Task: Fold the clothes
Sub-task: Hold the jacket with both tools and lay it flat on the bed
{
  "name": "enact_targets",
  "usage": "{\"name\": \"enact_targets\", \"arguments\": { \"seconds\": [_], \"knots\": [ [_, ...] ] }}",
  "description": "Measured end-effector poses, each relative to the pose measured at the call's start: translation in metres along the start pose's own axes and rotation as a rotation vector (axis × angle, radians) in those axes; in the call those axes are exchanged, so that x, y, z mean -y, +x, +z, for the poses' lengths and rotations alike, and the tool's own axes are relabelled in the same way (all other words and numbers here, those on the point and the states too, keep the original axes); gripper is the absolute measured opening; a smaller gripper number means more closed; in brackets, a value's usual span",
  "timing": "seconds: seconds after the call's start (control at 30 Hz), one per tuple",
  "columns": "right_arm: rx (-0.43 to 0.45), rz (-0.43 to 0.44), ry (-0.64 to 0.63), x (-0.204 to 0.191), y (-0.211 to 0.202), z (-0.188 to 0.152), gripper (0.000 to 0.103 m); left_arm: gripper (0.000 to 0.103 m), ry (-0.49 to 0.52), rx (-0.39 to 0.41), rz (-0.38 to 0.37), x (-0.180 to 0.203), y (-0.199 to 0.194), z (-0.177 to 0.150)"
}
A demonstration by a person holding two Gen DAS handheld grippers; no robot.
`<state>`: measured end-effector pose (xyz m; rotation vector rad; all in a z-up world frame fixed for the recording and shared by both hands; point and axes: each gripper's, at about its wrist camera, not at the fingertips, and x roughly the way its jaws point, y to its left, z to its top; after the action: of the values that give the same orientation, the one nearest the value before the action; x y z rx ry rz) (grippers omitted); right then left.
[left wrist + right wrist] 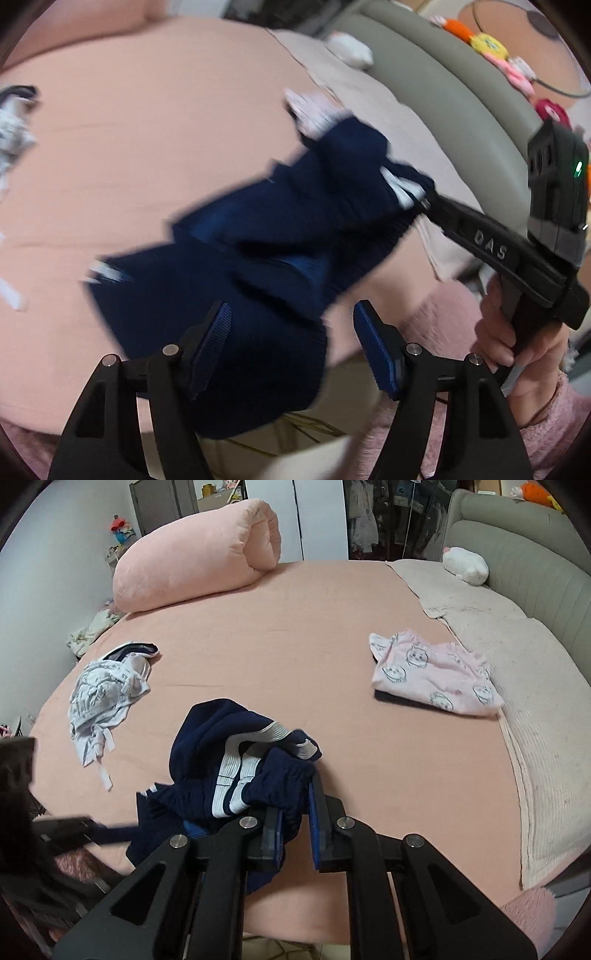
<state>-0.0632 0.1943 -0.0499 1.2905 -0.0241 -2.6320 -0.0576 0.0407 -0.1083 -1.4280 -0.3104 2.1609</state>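
Between the narrowly parted blue pads of the right gripper (297, 825), a bunched edge of the navy knit garment with white stripes (236, 760) is pinched. The left gripper (291, 347) is held with its jaws spread wide; the garment's lower part is seen between the pads, but no contact can be confirmed. The garment is held crumpled above the near edge of the peach-pink bed sheet (295, 635), partly lifted and blurred in the left view.

The fabric is judged soft, limp and light, with a thicker ribbed band. Hold is best taken at a hem or the ribbed edge, where slipping is less likely.

Farther out, a folded pink printed garment (436, 672) lies at the right, a crumpled white-grey garment (103, 694) at the left, and a rolled pink blanket (195, 554) beyond.
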Motion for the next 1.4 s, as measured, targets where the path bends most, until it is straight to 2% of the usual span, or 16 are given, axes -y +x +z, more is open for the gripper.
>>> {"name": "enact_targets", "arguments": {
  "seconds": [0.1, 0.2, 0.3, 0.4, 0.5, 0.6, 0.67, 0.7, 0.73, 0.77, 0.87, 0.97, 1.03, 1.2, 1.3, 1.4],
  "knots": [
    [0.023, 0.023, 0.052, 0.014, -0.008, 0.0, 0.01, 0.07, 0.078, -0.048, 0.134, 0.017, 0.024, -0.005],
    [0.068, 0.01, 0.103, 0.029, -0.023, 0.003, 0.01, 0.036, 0.131, -0.095, 0.296, 0.019, 0.042, -0.015],
    [0.116, -0.037, 0.126, 0.042, -0.041, 0.009, 0.01, 0.032, 0.107, -0.074, 0.35, 0.01, 0.027, -0.012],
    [0.154, -0.132, 0.079, 0.044, -0.052, 0.019, 0.01, 0.029, 0.109, 0.049, 0.392, 0.009, -0.018, 0.018],
    [0.186, -0.114, 0.075, 0.044, -0.062, 0.041, 0.01, 0.027, 0.12, 0.192, 0.435, 0.01, -0.07, 0.055],
    [0.345, -0.092, 0.066, 0.036, -0.103, 0.069, 0.01, 0.027, 0.141, 0.343, 0.462, 0.018, -0.125, 0.084],
    [0.46, -0.088, 0.065, 0.028, -0.135, 0.082, 0.01, 0.033, 0.159, 0.448, 0.446, 0.031, -0.168, 0.091],
    [0.469, -0.096, 0.067, 0.024, -0.14, 0.084, 0.01, 0.047, 0.149, 0.457, 0.444, 0.03, -0.174, 0.087],
    [0.461, -0.103, 0.071, 0.022, -0.139, 0.084, 0.01, 0.059, 0.139, 0.466, 0.442, 0.029, -0.18, 0.083],
    [0.401, -0.103, 0.078, 0.023, -0.124, 0.076, 0.01, 0.06, 0.125, 0.461, 0.443, 0.024, -0.181, 0.079],
    [0.207, -0.097, 0.101, 0.027, -0.074, 0.051, 0.012, 0.059, 0.04, 0.3, 0.461, -0.018, -0.137, 0.053],
    [-0.14, -0.028, 0.138, 0.034, 0.013, -0.006, 0.012, 0.049, -0.088, 0.123, 0.415, -0.06, -0.08, 0.02],
    [-0.244, -0.021, 0.136, 0.033, 0.04, -0.034, 0.013, 0.048, -0.136, 0.033, 0.418, -0.077, -0.047, 0.001],
    [-0.227, -0.021, 0.125, 0.034, 0.039, -0.034, 0.028, 0.048, -0.147, 0.03, 0.436, -0.069, -0.026, -0.019],
    [-0.198, -0.056, 0.062, 0.03, 0.027, -0.031, 0.036, 0.031, -0.147, 0.095, 0.431, -0.077, -0.034, -0.012],
    [-0.229, -0.022, 0.11, 0.034, 0.027, -0.041, 0.047, 0.029, -0.172, 0.177, 0.455, -0.085, -0.039, -0.008]
  ]
}}
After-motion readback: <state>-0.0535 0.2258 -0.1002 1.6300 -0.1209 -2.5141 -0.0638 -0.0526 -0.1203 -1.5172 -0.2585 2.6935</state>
